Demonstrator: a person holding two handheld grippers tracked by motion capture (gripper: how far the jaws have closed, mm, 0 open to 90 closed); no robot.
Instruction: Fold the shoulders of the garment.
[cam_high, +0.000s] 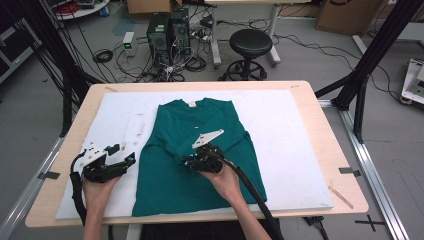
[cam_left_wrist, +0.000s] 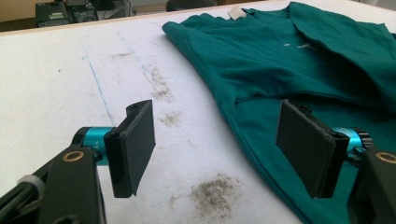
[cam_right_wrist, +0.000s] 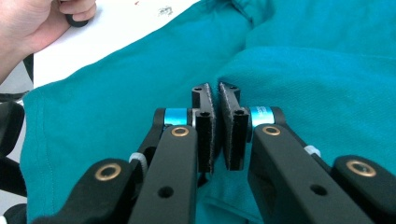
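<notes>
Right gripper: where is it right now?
High view: the right gripper sits over the middle of the green T-shirt, right of the left gripper, which is at the shirt's left edge. Its own view shows its jaws nearly closed at a fold.

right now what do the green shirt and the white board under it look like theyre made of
The green shirt looks like soft knit cotton-type fabric, matte: it folds and creases, with stitched hems and a fine weave in the right gripper view. The white board seems to be stiff matte sheet, perhaps foam or painted board; it lies flat, and it shows grey scuffs and smudges. The exact material is open.
</notes>
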